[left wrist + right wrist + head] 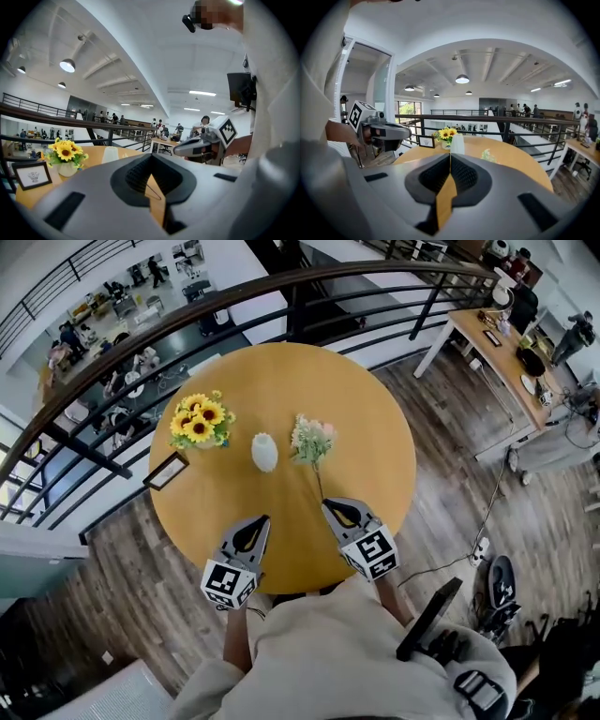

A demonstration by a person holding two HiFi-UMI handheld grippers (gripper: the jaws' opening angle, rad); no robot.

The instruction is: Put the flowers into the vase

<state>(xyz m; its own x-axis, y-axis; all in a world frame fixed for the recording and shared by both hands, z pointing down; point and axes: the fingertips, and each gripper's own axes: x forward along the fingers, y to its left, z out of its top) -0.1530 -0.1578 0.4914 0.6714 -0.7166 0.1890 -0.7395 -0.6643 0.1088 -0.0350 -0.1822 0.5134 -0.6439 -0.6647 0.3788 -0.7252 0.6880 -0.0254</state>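
Observation:
A small white vase (264,452) stands upright near the middle of the round wooden table (375,427). To its right a bunch of pale pink and white flowers (312,440) lies flat, stem toward me. My right gripper (329,506) hovers just short of the stem's end, shut and holding nothing. My left gripper (262,520) is level with it over the table's near edge, also shut and holding nothing. In the right gripper view the vase (457,144) is straight ahead, beyond the shut gripper (450,154), with the flower bunch (488,155) to its right. The left gripper view shows its own gripper (151,155) closed.
A pot of yellow sunflowers (199,420) stands at the table's left, with a small framed picture (166,471) near the left edge. A dark railing (141,343) curves behind the table over a lower floor. A desk (502,357) stands far right.

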